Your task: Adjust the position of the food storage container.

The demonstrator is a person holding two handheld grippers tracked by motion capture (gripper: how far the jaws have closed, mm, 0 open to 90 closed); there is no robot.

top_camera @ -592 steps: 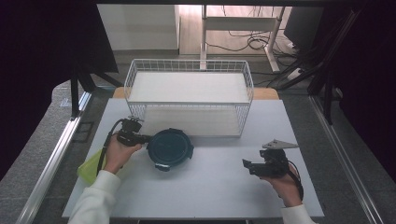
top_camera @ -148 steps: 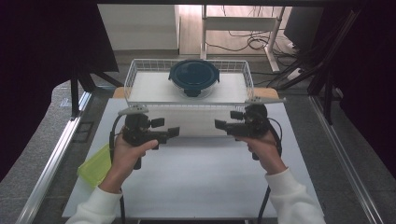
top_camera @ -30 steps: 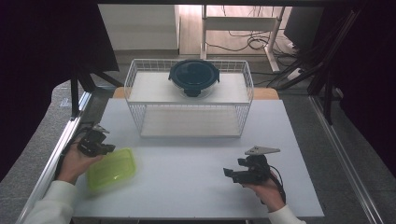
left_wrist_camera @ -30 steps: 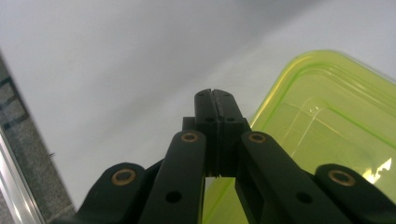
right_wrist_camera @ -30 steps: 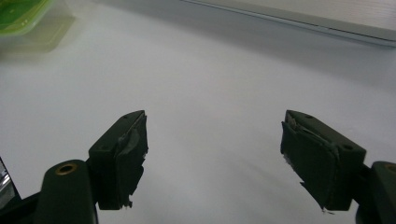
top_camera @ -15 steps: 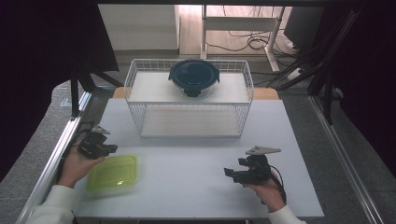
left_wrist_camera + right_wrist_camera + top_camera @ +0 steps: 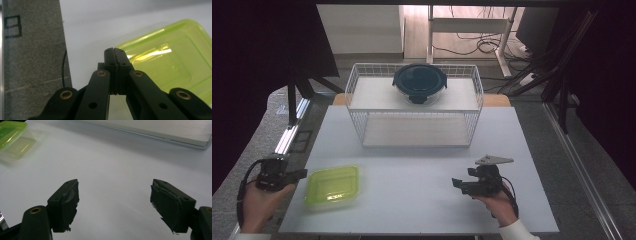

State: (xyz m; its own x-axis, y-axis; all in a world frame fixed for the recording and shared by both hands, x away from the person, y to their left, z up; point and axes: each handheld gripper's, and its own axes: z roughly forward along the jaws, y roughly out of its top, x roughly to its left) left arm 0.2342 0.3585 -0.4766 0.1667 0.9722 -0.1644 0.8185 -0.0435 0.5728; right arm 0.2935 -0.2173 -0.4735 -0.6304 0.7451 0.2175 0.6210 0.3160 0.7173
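The white table carries a wire basket at its far side, a dark round container on top. At the near left lies the green lidded box. The left gripper, jaws pressed together, sits just beside its left edge (seemingly nudging it inward). The right gripper rests spread, empty. Next: probably grasping the box, which calls for opened jaws.
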